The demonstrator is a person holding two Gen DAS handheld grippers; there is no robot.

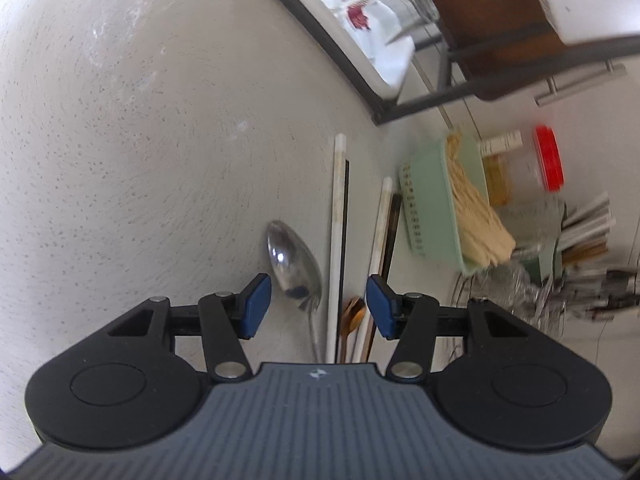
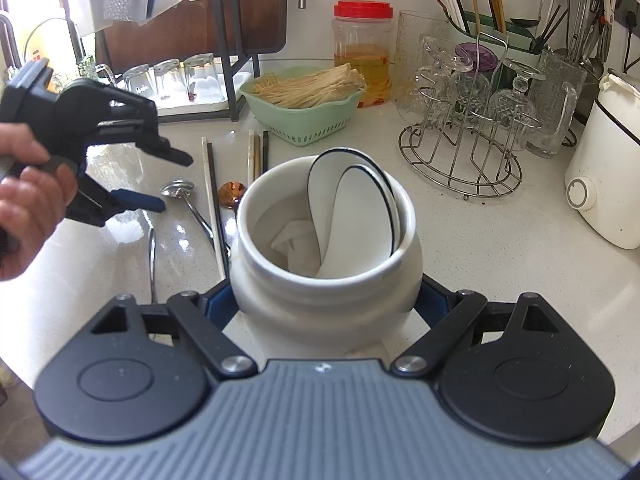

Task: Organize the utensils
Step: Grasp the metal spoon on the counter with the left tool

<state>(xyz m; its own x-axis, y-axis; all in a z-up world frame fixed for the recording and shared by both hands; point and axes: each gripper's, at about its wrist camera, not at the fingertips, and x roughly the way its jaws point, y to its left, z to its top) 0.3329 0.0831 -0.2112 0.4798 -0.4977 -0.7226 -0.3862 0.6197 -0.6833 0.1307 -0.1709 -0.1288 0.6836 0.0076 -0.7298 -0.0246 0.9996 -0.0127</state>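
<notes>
My right gripper (image 2: 326, 304) is shut on the lower body of a white ceramic jar (image 2: 280, 280), which holds two white dark-rimmed soup spoons (image 2: 360, 208). Left of the jar, a steel spoon (image 2: 178, 190), white and dark chopsticks (image 2: 212, 200) and a copper spoon (image 2: 232, 192) lie on the counter. My left gripper (image 1: 319, 306) hangs open just above them, held by a hand (image 2: 24, 208). Between its blue pads (image 1: 256, 306) I see the steel spoon's bowl (image 1: 294, 264), a white chopstick (image 1: 336, 240) and the copper spoon (image 1: 352, 316). Nothing is gripped by it.
A green basket (image 2: 304, 108) of thin pale sticks stands behind the utensils, with a red-lidded jar (image 2: 362, 52) beyond it. At the right are a wire rack (image 2: 460, 152) of glasses and a white appliance (image 2: 608, 160). A dark dish rack (image 2: 224, 40) stands at the back left.
</notes>
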